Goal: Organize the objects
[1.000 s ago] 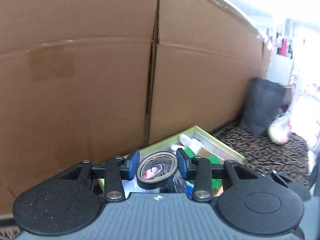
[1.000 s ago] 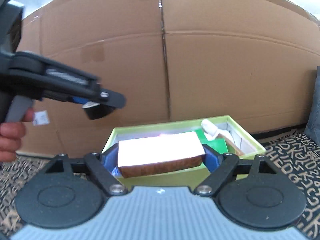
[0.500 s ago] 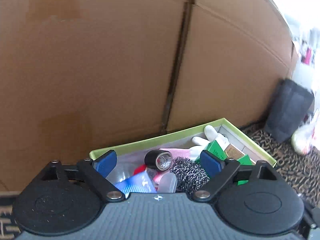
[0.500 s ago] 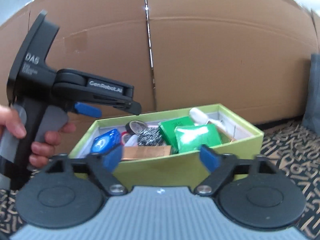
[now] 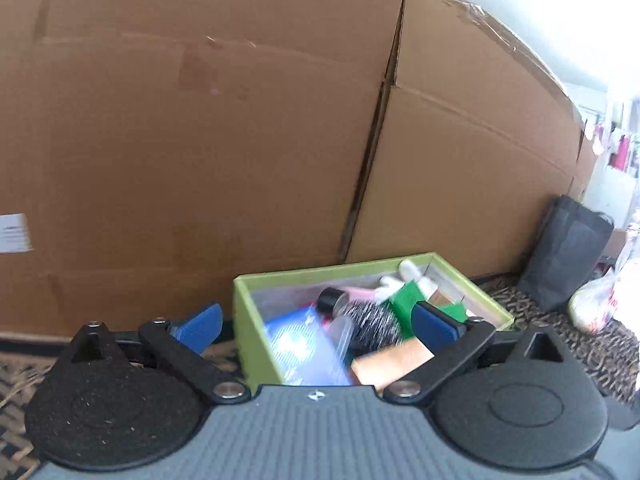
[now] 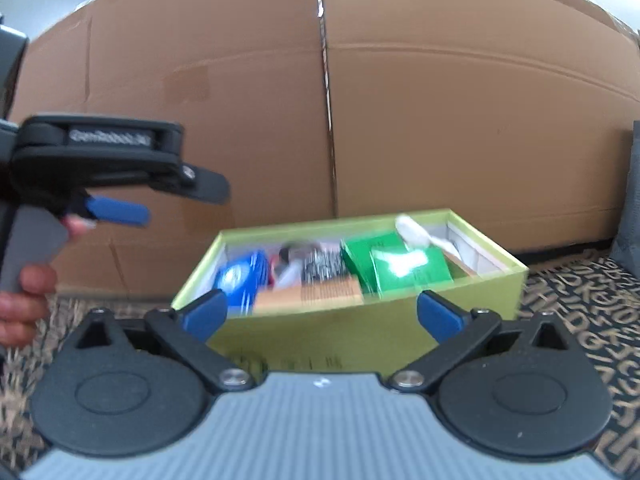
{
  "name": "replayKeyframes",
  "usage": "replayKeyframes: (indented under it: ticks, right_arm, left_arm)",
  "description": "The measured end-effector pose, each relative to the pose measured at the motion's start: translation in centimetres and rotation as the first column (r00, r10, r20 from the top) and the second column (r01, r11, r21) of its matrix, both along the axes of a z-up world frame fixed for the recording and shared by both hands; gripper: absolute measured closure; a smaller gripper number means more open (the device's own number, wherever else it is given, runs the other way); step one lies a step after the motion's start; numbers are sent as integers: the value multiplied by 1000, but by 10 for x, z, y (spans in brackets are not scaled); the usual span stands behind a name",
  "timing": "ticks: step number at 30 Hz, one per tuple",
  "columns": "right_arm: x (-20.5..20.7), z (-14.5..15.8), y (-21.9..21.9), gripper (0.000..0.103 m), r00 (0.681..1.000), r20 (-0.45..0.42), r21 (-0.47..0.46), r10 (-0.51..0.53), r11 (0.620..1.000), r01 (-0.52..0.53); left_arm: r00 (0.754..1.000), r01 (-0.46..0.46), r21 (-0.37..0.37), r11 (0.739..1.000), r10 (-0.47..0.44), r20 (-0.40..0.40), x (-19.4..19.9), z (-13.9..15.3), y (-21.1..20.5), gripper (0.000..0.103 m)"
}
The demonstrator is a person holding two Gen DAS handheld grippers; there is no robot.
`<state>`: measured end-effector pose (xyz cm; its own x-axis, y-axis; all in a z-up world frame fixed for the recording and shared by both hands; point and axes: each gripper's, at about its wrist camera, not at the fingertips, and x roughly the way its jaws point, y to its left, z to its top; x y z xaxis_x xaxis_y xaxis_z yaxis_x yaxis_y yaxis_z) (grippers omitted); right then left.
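Observation:
A lime-green open box stands on the patterned carpet against a cardboard wall. It holds a black tape roll, a steel scourer, a blue packet, green packets, a brown box and a white glove. My left gripper is open and empty, above the box's left front corner; it also shows in the right wrist view. My right gripper is open and empty, just in front of the box.
A tall cardboard wall stands right behind the box. A dark grey bag and a white plastic bag sit to the right on the carpet. A hand holds the left gripper.
The left gripper let go of the tape roll and the right gripper let go of the brown box; both now lie in the green box. Both grippers opened and drew back.

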<state>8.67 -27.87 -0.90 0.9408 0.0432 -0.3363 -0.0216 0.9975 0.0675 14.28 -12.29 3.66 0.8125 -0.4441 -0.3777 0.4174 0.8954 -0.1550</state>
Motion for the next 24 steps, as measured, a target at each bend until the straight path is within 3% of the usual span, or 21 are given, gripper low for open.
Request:
replayKeyframes:
  ticks: [4, 10, 14, 19, 24]
  right_arm:
    - [-35, 2, -6, 0, 995, -80, -42, -52, 998, 49]
    - [-73, 0, -18, 0, 982, -145, -65, -121, 991, 113]
    - [-87, 3, -20, 0, 978, -157, -86, -137, 988, 125]
    - [-89, 4, -23, 0, 974, -170, -72, -147, 988, 137]
    - [-93, 3, -19, 0, 977, -172, -67, -129, 991, 119]
  left_arm:
    - [997, -80, 95, 992, 80, 9, -41, -7, 0, 0]
    - [993, -76, 101, 992, 84, -81, -81, -25, 5, 0]
    - [989, -116, 129, 985, 127, -79, -95, -36, 0, 0]
    - [989, -94, 120, 988, 107, -99, -99, -44, -5, 0]
    - [990, -116, 176, 978, 128, -56, -108, -45, -12, 0]
